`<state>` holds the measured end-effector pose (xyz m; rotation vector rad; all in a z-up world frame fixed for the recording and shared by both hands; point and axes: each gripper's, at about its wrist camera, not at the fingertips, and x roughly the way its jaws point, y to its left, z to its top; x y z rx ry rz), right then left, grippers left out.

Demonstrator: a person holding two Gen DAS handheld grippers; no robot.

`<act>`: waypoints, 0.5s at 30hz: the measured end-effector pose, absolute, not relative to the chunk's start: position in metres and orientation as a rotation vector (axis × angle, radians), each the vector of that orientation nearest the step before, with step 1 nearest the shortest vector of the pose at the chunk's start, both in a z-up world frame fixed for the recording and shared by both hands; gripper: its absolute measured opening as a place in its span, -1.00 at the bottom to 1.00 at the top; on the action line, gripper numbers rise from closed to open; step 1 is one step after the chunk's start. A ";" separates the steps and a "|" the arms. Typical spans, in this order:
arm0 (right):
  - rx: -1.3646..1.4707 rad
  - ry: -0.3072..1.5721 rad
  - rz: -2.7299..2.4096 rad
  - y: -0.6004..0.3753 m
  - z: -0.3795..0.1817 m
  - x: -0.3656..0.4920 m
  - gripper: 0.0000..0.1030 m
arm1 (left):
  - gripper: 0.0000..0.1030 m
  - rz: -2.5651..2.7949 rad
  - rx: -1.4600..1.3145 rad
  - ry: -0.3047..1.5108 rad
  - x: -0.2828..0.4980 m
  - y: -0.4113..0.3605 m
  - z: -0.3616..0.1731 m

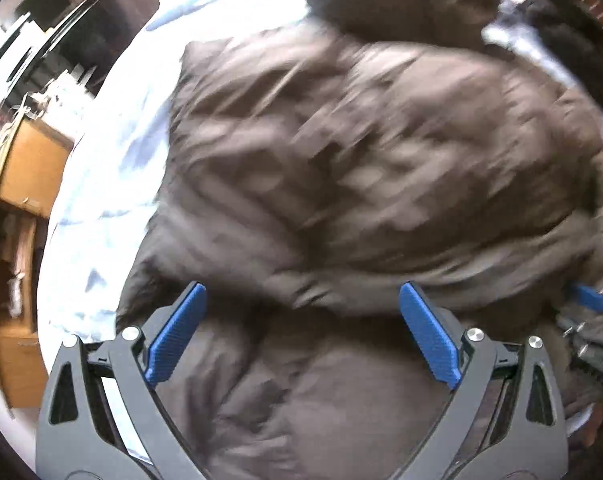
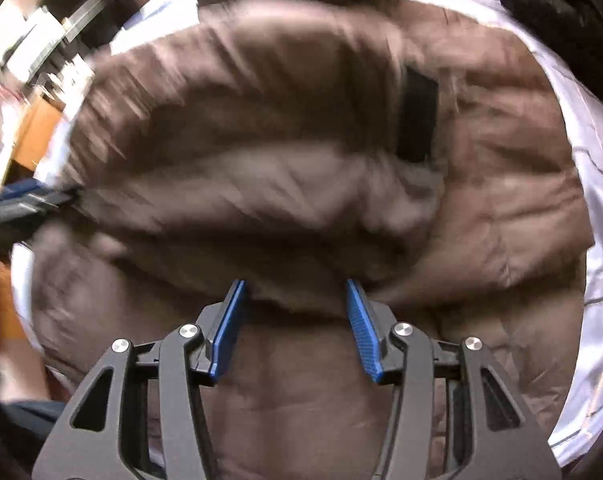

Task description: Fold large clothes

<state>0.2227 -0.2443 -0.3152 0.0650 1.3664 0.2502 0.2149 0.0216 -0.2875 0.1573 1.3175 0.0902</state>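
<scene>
A large brown puffer jacket [image 1: 341, 152] lies bunched on a pale bed sheet [image 1: 113, 152] and fills both views; it also shows in the right wrist view [image 2: 281, 140] with a black strip [image 2: 417, 116] near its middle. My left gripper [image 1: 301, 300] is wide open just above a fold of the jacket, holding nothing. My right gripper [image 2: 297, 292] is open, its blue pads either side of a jacket fold edge, not clamped. The right gripper's tip [image 1: 589, 300] shows at the right edge of the left wrist view, the left gripper [image 2: 25, 200] at the left edge of the right wrist view. Both views are motion-blurred.
A wooden cabinet [image 1: 25, 184] with shelves stands left of the bed. Dark furry fabric [image 2: 549, 12] lies at the far right on the sheet [image 2: 597, 280]. Cluttered shelves and dark furniture [image 1: 41, 20] sit at the back left.
</scene>
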 end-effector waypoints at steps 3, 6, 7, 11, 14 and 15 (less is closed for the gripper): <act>0.170 1.388 0.299 -0.268 -0.327 0.222 0.00 | 0.92 0.184 0.104 1.485 0.209 0.071 -0.336; 0.296 1.345 0.288 -0.305 -0.304 0.223 0.00 | 0.96 0.125 0.013 1.498 0.208 0.093 -0.349; 0.307 1.315 0.259 -0.317 -0.298 0.222 0.00 | 0.96 0.126 0.019 1.495 0.208 0.094 -0.349; 0.421 1.348 -0.029 -0.383 -0.310 0.220 0.05 | 0.96 0.171 0.060 1.513 0.206 0.091 -0.348; 0.489 1.418 -0.032 -0.400 -0.336 0.220 0.05 | 0.93 0.240 0.101 1.475 0.204 0.080 -0.331; 0.499 1.419 -0.046 -0.400 -0.330 0.219 0.05 | 0.91 0.264 0.121 1.435 0.208 0.065 -0.323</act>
